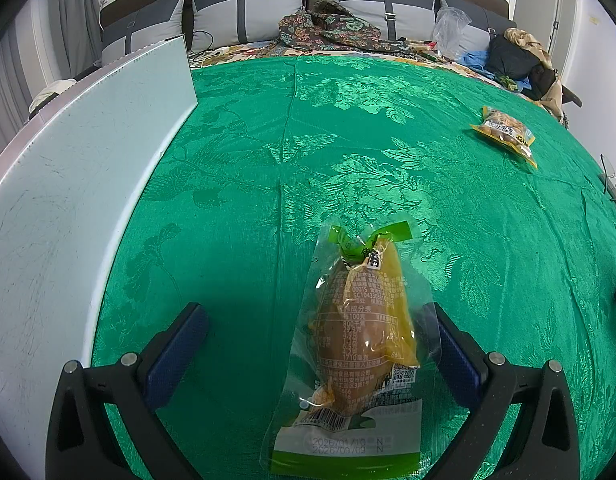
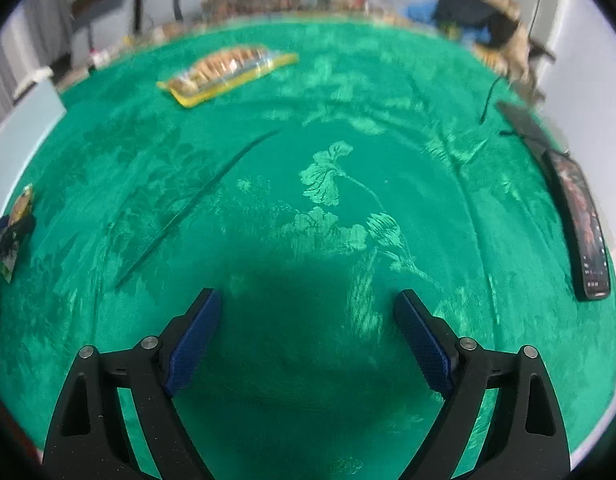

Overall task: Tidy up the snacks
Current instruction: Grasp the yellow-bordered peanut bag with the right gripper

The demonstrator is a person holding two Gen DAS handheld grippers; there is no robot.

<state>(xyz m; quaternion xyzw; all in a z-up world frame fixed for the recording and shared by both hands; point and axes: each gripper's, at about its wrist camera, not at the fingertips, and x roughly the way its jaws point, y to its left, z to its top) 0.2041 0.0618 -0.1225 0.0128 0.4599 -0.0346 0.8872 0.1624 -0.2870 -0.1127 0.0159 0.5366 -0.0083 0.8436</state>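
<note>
Between the spread left tongs (image 1: 322, 354), on the green bedspread (image 1: 247, 160): a clear snack pouch (image 1: 358, 344), long axis running straight ahead along the fingers, sitting nearer the right-side pad, nothing gripped yet. Just left, a pale flat board (image 1: 79, 176). Farther off to the right, a yellow nut packet (image 1: 506, 132), well apart. Right tongs (image 2: 308, 342) also wide apart and empty over bare cloth, blurred. Left hand plainly the nearer one for the pouch.

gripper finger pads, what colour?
Dark blue, textured pads on black arms. Left wrist view shows them sharpest.
</note>
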